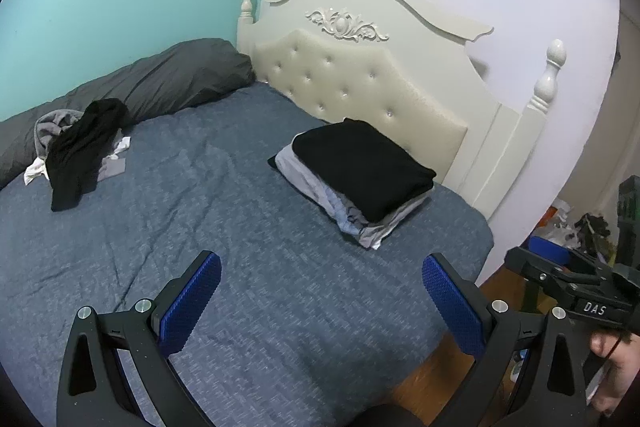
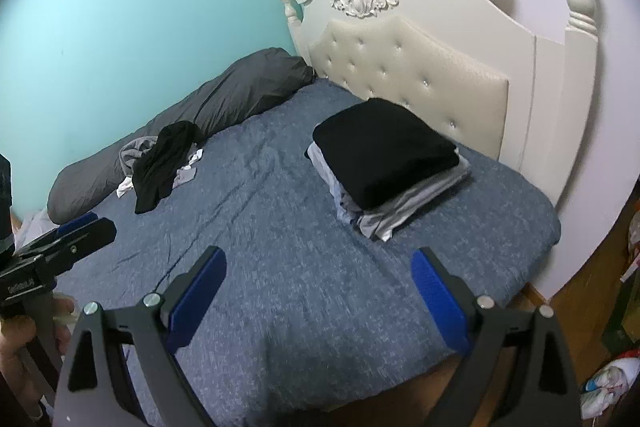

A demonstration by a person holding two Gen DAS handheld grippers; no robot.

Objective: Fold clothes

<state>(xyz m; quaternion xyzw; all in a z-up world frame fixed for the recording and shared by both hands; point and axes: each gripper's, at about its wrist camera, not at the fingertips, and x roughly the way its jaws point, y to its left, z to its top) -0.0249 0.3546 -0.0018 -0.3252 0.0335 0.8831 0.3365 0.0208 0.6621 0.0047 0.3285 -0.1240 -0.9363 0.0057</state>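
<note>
Both tools wide open, empty: left tool (image 1: pixel 322 301), right tool (image 2: pixel 319 297); above blue-sheeted bed (image 1: pixel 248 227); neat folded clothes stack (image 1: pixel 360 175) near headboard; crumpled black-grey garment pile (image 1: pixel 80 151) well apart

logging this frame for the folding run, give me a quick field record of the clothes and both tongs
folded stack: black garment on top, beside the headboard
unfolded pile: black and grey clothes, far side of the bed, against the grey duvet
left tongs: open, empty, above the blue sheet
right tongs: open, empty
bed centre: bare sheet
</note>
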